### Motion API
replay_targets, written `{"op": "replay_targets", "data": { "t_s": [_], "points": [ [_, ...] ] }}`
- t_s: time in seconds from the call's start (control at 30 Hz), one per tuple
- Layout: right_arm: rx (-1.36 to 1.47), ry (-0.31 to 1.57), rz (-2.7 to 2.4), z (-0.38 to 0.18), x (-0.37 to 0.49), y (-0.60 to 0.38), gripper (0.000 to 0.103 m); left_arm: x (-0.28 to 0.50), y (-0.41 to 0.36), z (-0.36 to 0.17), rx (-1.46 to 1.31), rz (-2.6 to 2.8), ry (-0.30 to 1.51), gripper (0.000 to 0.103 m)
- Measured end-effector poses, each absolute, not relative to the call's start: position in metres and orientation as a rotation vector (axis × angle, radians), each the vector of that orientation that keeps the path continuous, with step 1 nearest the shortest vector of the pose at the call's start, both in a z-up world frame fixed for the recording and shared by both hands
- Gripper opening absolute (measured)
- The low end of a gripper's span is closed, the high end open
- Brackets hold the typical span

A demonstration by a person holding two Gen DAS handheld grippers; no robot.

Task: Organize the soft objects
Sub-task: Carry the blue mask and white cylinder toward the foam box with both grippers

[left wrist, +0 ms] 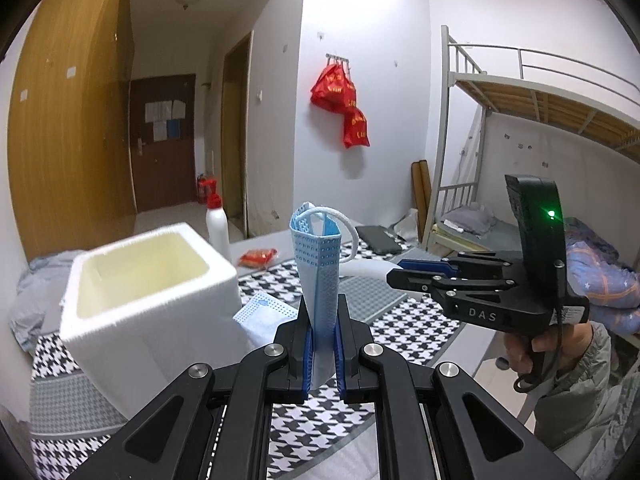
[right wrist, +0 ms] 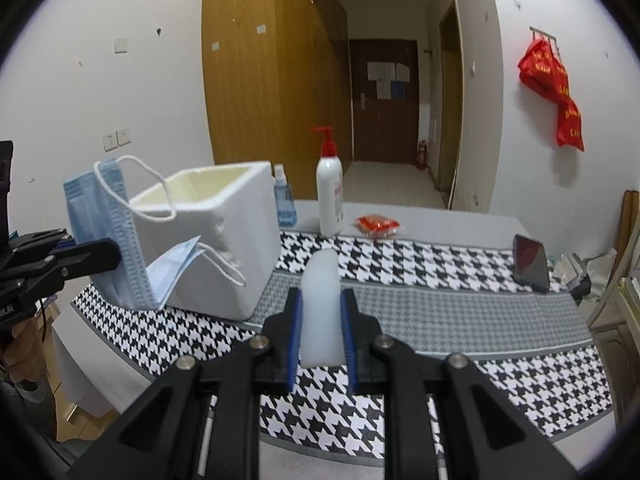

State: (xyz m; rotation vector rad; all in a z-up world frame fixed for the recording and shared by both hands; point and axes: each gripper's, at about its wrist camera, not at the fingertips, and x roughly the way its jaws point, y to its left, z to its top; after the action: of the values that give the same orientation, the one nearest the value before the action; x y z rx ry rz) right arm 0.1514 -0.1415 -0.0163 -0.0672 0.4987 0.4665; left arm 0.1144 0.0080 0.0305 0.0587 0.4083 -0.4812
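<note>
Your counter point(right wrist: 460, 304) wears a houndstooth cloth with grey woven bands. On its left stands the open white foam box point(right wrist: 224, 240), square and grainy, with a second pleated mask point(right wrist: 176, 268) leaning against its near side. Behind it, at the far edge, are a white pump bottle point(right wrist: 330, 196), a blue spray bottle point(right wrist: 285, 204) and a red packet point(right wrist: 378, 225); a dark phone point(right wrist: 531, 257) lies right. Your left tongs point(left wrist: 323, 344) pinch a folded blue pleated face mask point(left wrist: 318, 272) upright above the cloth. Your right tongs point(right wrist: 322, 332) clamp a smooth, translucent white rounded piece point(right wrist: 320, 312).
</note>
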Motion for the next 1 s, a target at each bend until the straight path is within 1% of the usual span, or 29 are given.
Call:
{"op": "replay_targets", "data": {
  "t_s": [0.33,1.0],
  "points": [
    [-0.072,0.41,0.473,0.012,0.135,-0.139,0.022,0.109,0.009,0.056,0.085,-0.438,0.328,0.01],
    [-0.108,0.318,0.558,0.043,0.128,-0.107,0.022,0.106,0.039,0.074,0.082,-0.244,0.24,0.01]
  ]
}}
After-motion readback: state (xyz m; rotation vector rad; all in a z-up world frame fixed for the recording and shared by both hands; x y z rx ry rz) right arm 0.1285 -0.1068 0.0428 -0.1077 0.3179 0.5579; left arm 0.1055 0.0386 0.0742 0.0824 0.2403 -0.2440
